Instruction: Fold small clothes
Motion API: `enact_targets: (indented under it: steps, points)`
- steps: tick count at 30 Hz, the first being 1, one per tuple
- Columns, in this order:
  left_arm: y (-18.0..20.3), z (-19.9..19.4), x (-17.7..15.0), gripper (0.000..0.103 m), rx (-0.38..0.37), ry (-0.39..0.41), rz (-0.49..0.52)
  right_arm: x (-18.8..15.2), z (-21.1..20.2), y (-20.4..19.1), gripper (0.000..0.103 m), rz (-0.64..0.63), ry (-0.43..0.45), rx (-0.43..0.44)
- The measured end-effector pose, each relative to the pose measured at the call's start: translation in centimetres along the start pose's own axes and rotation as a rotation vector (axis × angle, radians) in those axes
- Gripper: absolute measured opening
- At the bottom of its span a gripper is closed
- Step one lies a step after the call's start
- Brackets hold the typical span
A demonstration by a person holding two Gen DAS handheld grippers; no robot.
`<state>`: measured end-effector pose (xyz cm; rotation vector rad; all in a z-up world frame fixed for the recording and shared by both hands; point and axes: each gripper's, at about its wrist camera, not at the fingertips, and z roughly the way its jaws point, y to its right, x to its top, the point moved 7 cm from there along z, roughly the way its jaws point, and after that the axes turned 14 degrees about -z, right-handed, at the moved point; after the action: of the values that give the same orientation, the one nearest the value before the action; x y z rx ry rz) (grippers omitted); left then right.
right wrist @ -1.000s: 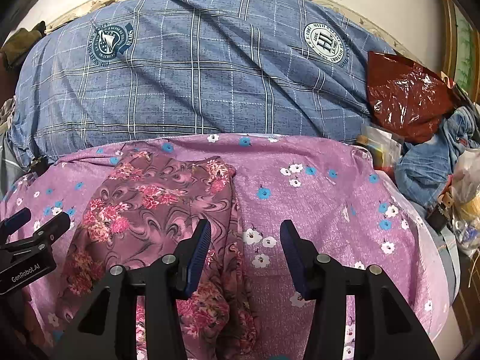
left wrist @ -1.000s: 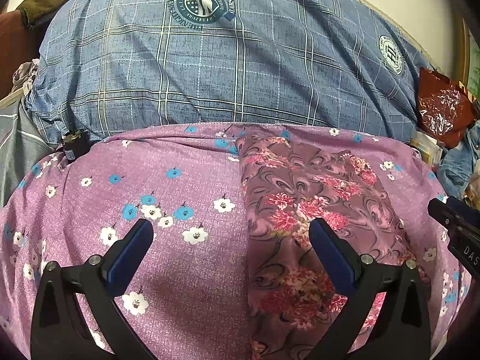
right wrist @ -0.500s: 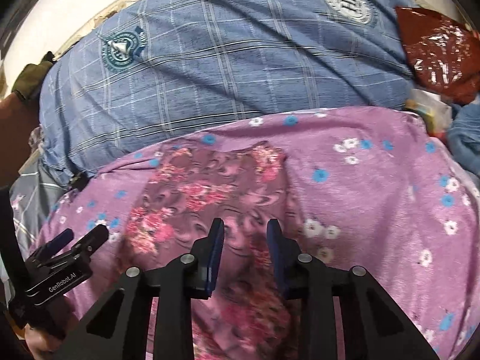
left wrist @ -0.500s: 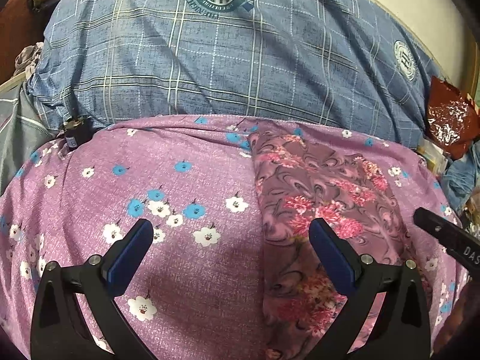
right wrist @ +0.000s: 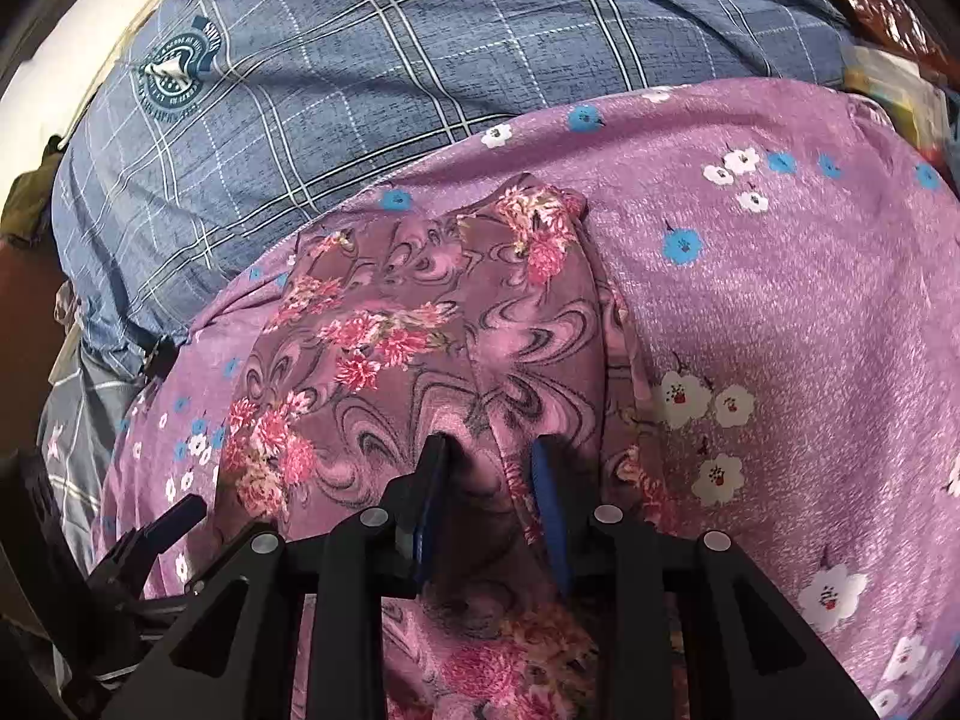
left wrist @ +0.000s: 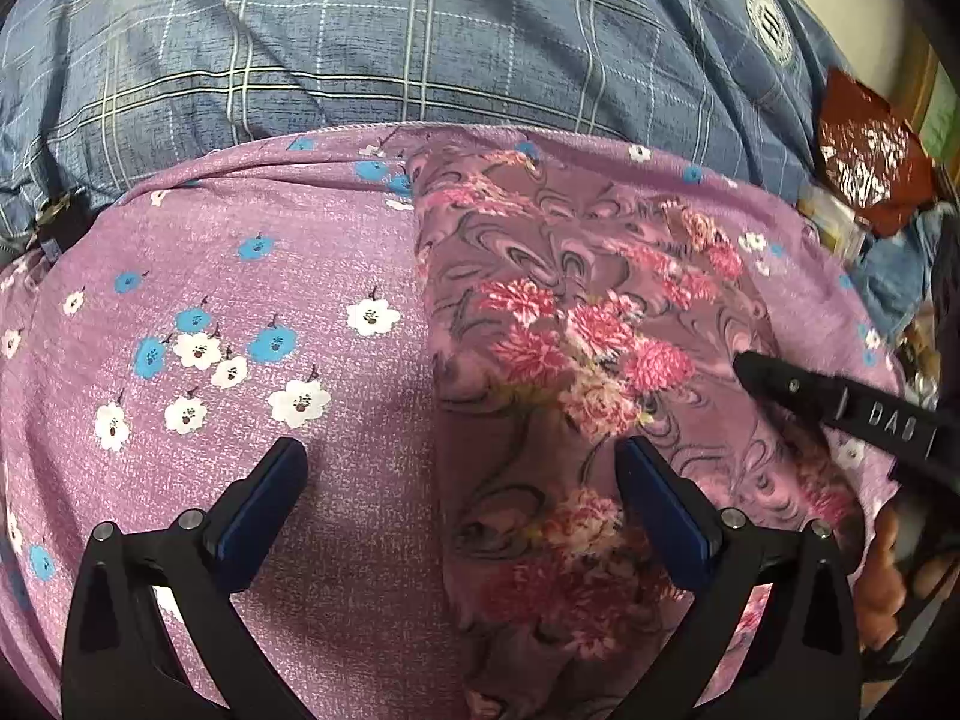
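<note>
Pinching a ridge of the mauve swirl-and-pink-flower garment [right wrist: 420,360] between the narrowed blue pads of the right gripper [right wrist: 489,480]; cloth bunched between the jaws, though full clamp not certain. Best done by taking all layers at that fold edge, closing firmly, then lifting low and carrying across evenly so the panel lands square rather than dragging the purple sheet with blue and white flowers [left wrist: 336,516] beneath. Left gripper [left wrist: 459,480] spread wide, holding nothing, hovering over the garment's long left edge: left pad above bare sheet, right pad above the print. Garment lying flat as a long strip on the sheet, running from 12 toward 6 o'clock in the right wrist view, at 1 to 3 o'clock in the left. Blue checked pillow [left wrist: 420,42] at 12 o'clock beyond.
</note>
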<state>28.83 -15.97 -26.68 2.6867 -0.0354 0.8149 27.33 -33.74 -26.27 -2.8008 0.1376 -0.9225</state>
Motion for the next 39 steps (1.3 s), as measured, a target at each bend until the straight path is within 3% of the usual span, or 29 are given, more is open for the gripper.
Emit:
enact_targets:
  steps: [3,8,11,20,24,32,38,39]
  points:
    - [-0.1,-0.9,0.5,0.103,0.008,0.038,0.004,0.1,-0.5,0.0,0.030,-0.006,0.038,-0.015]
    - [-0.5,-3.2,1.7,0.103,-0.028,0.117,-0.013,1.7,-3.6,-0.5,0.033,-0.006,0.202,-0.001]
    - [-1.0,-3.3,2.4,0.103,-0.035,0.126,-0.030,2.2,-4.7,-1.0,0.033,-0.026,0.252,-0.004]
    - [-2.4,-2.5,2.8,0.103,-0.049,0.098,-0.109,1.2,-4.8,1.5,0.035,0.046,0.210,0.016]
    - [-2.0,-2.1,2.6,0.103,-0.045,0.093,-0.094,0.9,-5.0,2.2,0.035,0.073,0.205,0.017]
    - [0.4,-1.3,2.9,0.103,-0.166,0.017,-0.075,0.9,-5.6,3.4,0.037,0.091,0.212,0.031]
    - [1.5,1.6,3.3,0.103,-0.191,-0.073,-0.044,0.8,-4.9,4.0,0.037,0.095,0.187,0.046]
    - [1.6,1.7,3.2,0.096,-0.203,-0.080,-0.046,0.8,-4.7,4.1,0.037,0.100,0.186,0.050]
